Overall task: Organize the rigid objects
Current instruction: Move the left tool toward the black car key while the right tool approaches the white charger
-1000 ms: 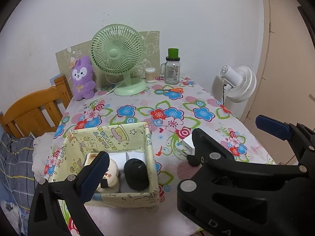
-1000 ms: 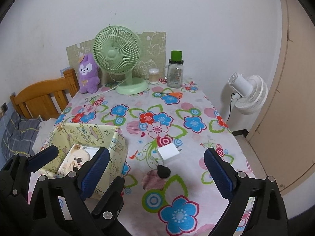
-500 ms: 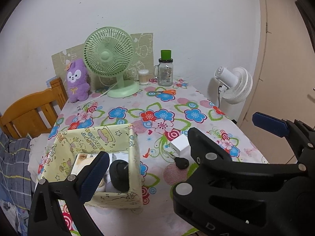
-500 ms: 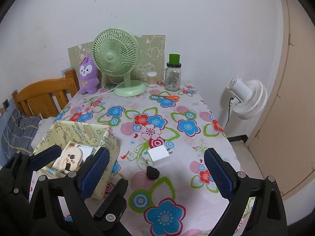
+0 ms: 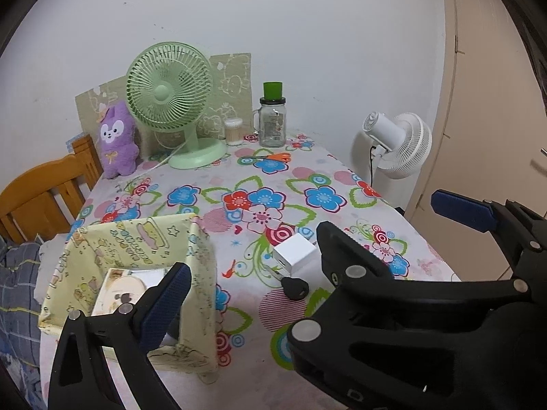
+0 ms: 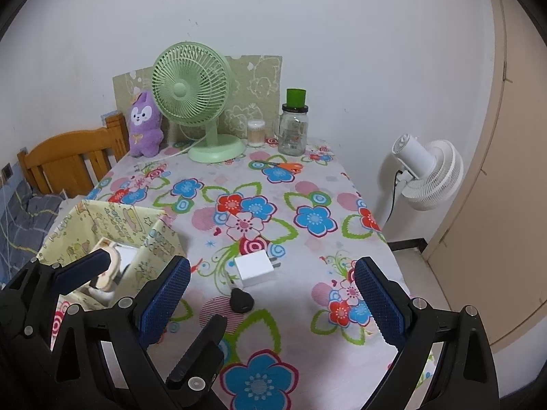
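A white charger block (image 5: 295, 251) (image 6: 254, 268) lies on the flowered tablecloth with a black key (image 5: 294, 287) (image 6: 241, 299) just in front of it. To their left stands a yellow fabric basket (image 5: 136, 235) (image 6: 116, 215) holding a cream cartoon item (image 5: 119, 290) (image 6: 106, 273). My left gripper (image 5: 273, 294) hovers open over the basket's right wall, its right finger hidden behind the other gripper. My right gripper (image 6: 271, 283) is open above the charger and key, touching neither.
At the table's far end stand a green desk fan (image 5: 171, 102), a purple plush (image 5: 116, 140), a glass jar with a green lid (image 5: 272, 119) and orange scissors (image 5: 277, 157). A wooden chair (image 5: 37, 191) is left; a white floor fan (image 5: 396, 141) is right.
Both views have drawn back and shifted right, so the basket sits further left. The black item in the basket is now hidden behind my left finger. Both grippers stayed open.
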Demonstrator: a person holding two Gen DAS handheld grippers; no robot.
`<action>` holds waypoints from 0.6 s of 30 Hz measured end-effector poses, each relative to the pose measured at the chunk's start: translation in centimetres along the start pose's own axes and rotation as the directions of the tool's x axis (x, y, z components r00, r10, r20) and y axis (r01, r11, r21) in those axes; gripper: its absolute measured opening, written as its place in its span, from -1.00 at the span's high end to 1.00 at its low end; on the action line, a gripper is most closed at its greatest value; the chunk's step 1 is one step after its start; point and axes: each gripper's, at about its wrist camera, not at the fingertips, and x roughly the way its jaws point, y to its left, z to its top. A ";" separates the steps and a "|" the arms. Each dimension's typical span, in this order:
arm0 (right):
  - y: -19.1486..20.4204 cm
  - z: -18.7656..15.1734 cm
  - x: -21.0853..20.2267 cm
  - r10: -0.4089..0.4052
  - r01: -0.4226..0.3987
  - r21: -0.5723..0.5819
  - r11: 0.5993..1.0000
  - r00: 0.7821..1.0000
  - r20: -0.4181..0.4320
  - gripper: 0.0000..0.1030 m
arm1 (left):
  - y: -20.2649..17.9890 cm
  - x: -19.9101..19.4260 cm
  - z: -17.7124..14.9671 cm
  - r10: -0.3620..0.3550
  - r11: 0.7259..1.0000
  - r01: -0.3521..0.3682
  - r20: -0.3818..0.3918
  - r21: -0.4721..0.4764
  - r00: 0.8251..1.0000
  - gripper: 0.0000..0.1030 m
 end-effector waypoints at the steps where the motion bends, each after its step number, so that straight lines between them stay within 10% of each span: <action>1: -0.1 -0.1 0.2 0.000 0.000 -0.003 1.000 1.000 -0.001 -0.91 | -0.1 0.2 -0.1 -0.002 1.000 0.002 -0.003 0.000 1.000 -0.93; 18: -2.0 -2.5 5.5 0.016 -0.020 -0.071 0.997 0.998 -0.063 -0.69 | -1.7 5.6 -2.2 -0.027 0.999 0.024 -0.076 -0.029 0.997 -0.67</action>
